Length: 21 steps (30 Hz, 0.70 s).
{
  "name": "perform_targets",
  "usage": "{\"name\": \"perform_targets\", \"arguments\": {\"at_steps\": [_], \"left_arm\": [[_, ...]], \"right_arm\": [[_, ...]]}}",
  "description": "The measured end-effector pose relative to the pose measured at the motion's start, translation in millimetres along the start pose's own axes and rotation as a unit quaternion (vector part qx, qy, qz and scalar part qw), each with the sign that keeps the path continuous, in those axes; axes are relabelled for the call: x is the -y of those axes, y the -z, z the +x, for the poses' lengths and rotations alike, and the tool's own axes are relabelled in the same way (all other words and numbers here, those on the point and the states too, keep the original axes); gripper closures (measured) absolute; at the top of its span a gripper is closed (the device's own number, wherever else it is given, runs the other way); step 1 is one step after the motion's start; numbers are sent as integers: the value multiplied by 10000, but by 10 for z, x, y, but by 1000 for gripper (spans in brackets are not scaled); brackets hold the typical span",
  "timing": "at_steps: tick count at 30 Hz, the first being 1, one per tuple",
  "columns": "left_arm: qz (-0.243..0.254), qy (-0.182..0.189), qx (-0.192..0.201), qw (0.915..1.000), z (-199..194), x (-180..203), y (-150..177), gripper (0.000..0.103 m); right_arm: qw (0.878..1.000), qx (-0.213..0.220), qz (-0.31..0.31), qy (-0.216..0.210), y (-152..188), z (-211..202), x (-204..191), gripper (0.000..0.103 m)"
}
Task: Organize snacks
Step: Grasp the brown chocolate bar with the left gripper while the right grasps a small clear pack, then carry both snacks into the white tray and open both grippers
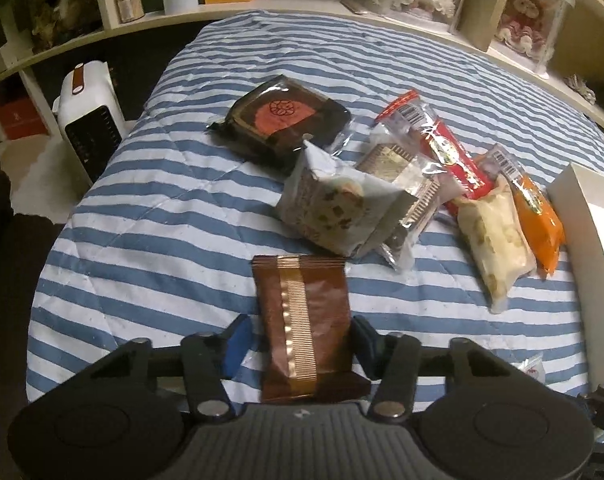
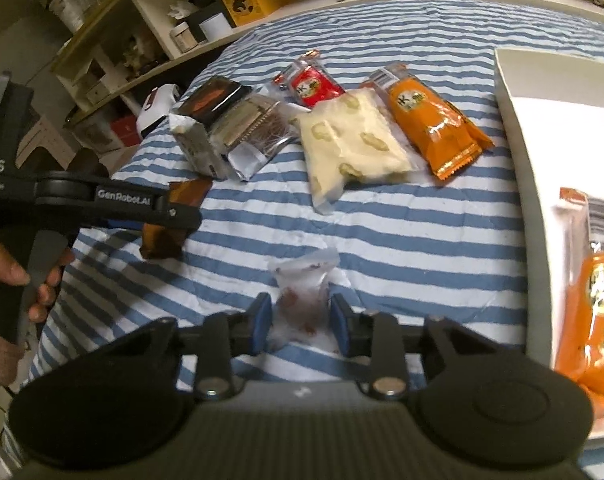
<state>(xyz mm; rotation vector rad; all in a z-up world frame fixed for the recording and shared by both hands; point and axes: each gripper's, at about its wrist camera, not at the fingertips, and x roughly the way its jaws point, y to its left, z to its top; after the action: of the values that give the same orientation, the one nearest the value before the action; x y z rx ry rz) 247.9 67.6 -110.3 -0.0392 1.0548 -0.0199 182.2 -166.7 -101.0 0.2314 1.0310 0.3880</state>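
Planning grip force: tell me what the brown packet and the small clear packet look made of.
Brown packet: glossy foil-like film, probably metallised plastic; a shiny gold seam strip catches light. Small clear packet: thin, soft, see-through plastic; reddish contents show through it and it crinkles.

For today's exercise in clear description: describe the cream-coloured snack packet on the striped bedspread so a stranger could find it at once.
Start at the blue-and-white striped bedspread and go to the row of snacks left of the white box. The cream-coloured packet lies flat there, right beside the orange packet. It alone is pale and see-through, with yellowish nut-like pieces showing inside.
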Motion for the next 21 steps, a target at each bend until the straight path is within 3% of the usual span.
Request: {"name": "perform_targets", "arguments": {"at_steps": [3, 13, 21], "left_arm": [[17, -23, 41, 10000, -19, 16, 10, 59], [-84, 70, 131, 9999, -197, 58, 121, 59], [-185, 205, 529, 9982, -561, 132, 234, 59]], "right_arm": [[10000, 17, 11, -26, -9, -10, 13, 67], [9998, 147, -66, -86, -13, -109, 24, 69], [9986, 495, -126, -116, -99, -347, 34, 70]]}}
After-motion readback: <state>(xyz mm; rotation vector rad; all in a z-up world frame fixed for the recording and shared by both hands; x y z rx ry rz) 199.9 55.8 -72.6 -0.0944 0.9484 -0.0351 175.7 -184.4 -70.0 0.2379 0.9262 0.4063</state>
